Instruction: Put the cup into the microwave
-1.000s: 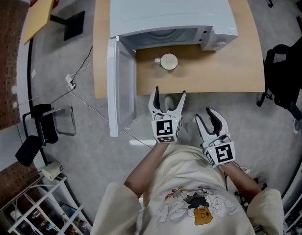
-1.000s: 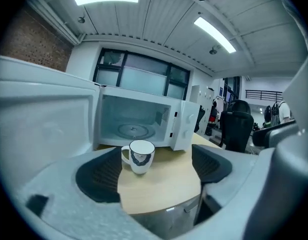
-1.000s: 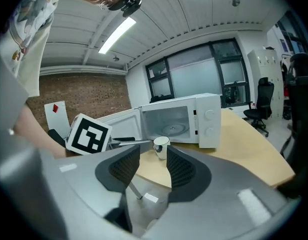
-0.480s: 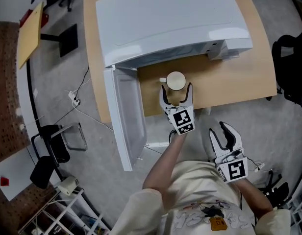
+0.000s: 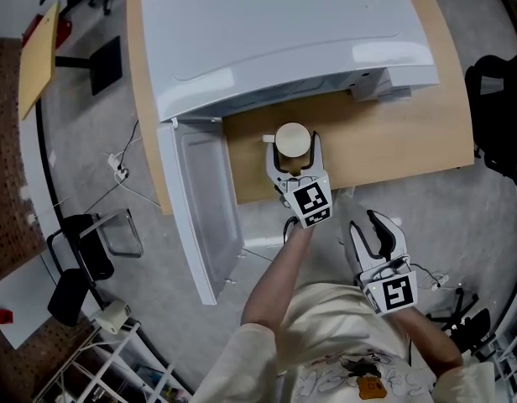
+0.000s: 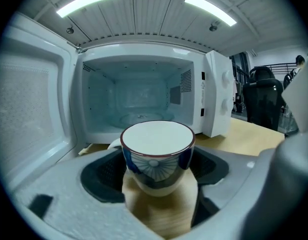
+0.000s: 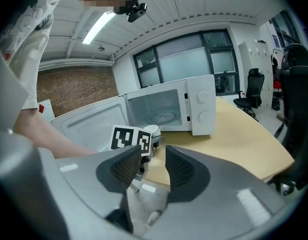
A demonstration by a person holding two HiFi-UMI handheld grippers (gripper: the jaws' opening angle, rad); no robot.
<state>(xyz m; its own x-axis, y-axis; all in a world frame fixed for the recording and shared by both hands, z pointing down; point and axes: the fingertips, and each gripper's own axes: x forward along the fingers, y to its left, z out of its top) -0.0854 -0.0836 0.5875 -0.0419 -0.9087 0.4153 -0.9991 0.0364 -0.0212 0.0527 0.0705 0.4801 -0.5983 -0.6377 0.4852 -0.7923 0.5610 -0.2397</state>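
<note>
Ok, biggest first: wooden bench carries a white microwave that covers most of its far side. The microwave door is swung fully open on the left, hanging out past the bench edge over the grey floor. The cavity is lit and the glass turntable is visible inside. Control panel with two knobs is on the right of the cavity.

Black office chair sits off the right end of the bench. A white cable runs across the floor on the left.

Left tool is over the front of the bench, pointing at the open cavity. Its jaws are apart and closing, with the cup between them. The pads sit just beside the cup wall on either side. I can't tell if they press on it.

Right tool is off the bench, over the floor, near the front edge and close to the person's torso. Its jaws are apart and closing, with nothing between them.

Cup stands upright on the bench, just in front of the cavity and not inside it. It's white inside, with a dark red rim and a blue fan pattern outside. The handle points left, toward the door.
</note>
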